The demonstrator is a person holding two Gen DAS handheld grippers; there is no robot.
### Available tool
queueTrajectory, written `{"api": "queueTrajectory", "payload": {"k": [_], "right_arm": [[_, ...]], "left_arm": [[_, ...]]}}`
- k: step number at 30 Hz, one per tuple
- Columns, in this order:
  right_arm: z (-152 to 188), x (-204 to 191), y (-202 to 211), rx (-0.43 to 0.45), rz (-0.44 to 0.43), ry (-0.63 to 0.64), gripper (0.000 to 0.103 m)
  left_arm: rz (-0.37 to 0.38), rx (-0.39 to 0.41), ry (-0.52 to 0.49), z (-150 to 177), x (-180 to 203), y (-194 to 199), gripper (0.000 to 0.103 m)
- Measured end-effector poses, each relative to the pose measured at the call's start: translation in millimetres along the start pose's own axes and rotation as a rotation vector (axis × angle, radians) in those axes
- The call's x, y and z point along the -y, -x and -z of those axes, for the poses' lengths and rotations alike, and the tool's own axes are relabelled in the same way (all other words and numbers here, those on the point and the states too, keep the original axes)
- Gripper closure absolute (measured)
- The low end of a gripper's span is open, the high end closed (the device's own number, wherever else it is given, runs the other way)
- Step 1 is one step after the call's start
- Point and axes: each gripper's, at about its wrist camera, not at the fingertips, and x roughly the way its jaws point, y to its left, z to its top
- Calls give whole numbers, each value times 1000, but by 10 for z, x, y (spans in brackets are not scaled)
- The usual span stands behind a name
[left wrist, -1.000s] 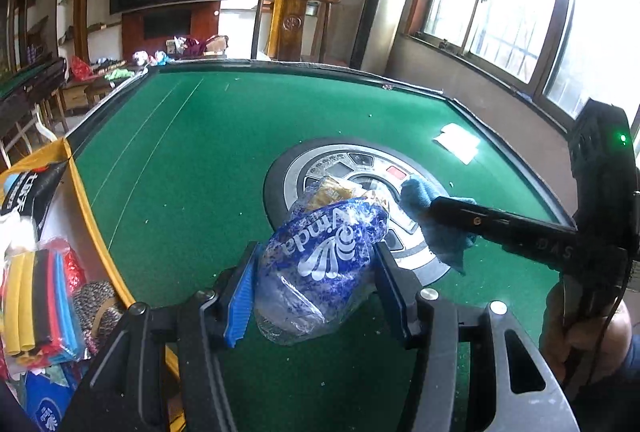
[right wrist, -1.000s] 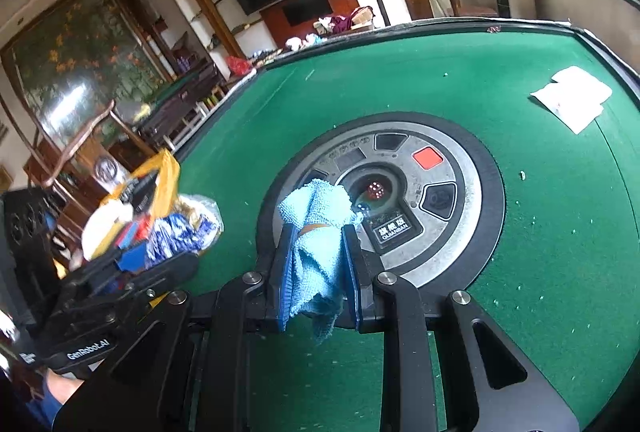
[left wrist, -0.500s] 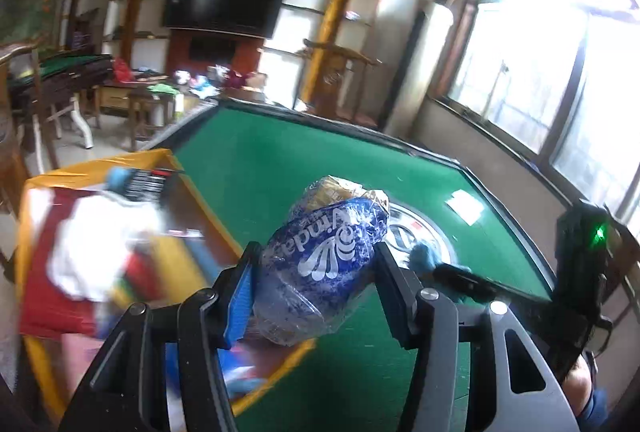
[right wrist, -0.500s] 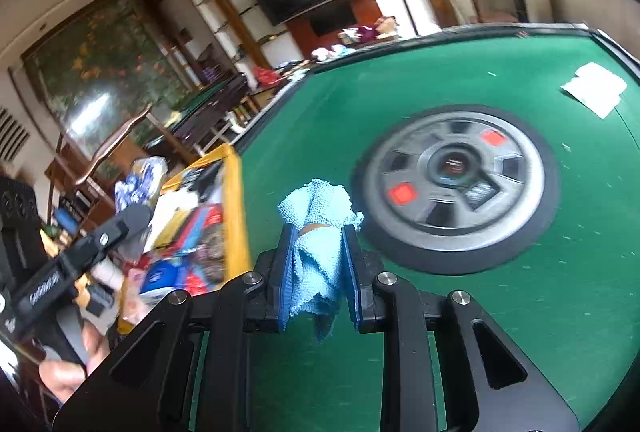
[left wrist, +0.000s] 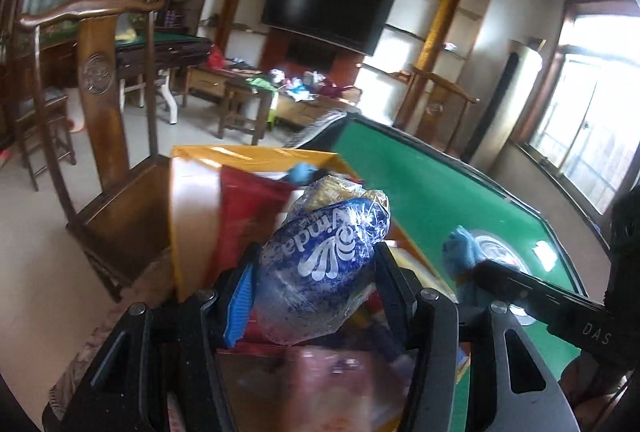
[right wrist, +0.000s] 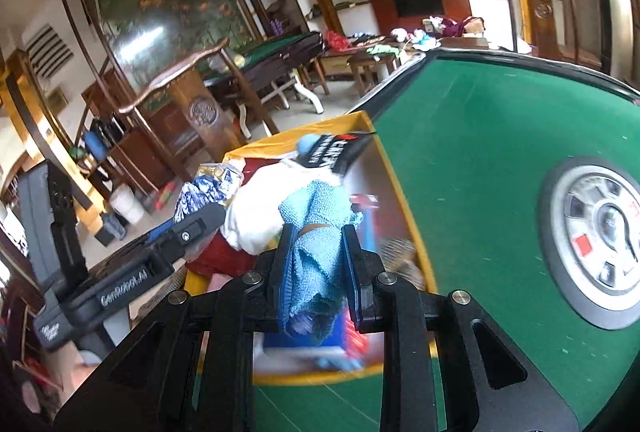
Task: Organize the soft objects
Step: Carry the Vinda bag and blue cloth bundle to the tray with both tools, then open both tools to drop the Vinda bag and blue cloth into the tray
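My left gripper (left wrist: 316,272) is shut on a crumpled blue and clear Vinda plastic bag (left wrist: 320,264) and holds it above the yellow box (left wrist: 192,216). My right gripper (right wrist: 318,256) is shut on a light blue cloth (right wrist: 316,232) and holds it over the same yellow box (right wrist: 396,188), which is full of soft items, among them a white cloth (right wrist: 260,216). The left gripper with the bag (right wrist: 200,192) shows at the left of the right wrist view. The right gripper's cloth (left wrist: 460,252) shows at the right of the left wrist view.
The yellow box sits at the left edge of the green felt table (right wrist: 480,136), which has a round grey control panel (right wrist: 600,240) in its middle. A wooden chair (left wrist: 104,104) stands just beyond the box. White paper (left wrist: 544,252) lies on the far felt.
Both grippers have swung left from over the table's centre panel to above the yellow box, each still holding its object.
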Motion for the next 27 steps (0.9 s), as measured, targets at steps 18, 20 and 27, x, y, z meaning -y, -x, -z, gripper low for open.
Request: {"api": "queueTrajectory", "payload": {"k": [18, 20, 27], "right_arm": [[-96, -35, -706, -82, -13, -16, 79], [-89, -62, -691, -79, -2, 3, 79], [-106, -9, -611, -64, 0, -14, 67]], "left_arm": [[-60, -29, -23, 94, -120, -150, 47], [-72, -29, -38, 99, -105, -147, 46], [-99, -24, -71, 115, -58, -104, 45]]}}
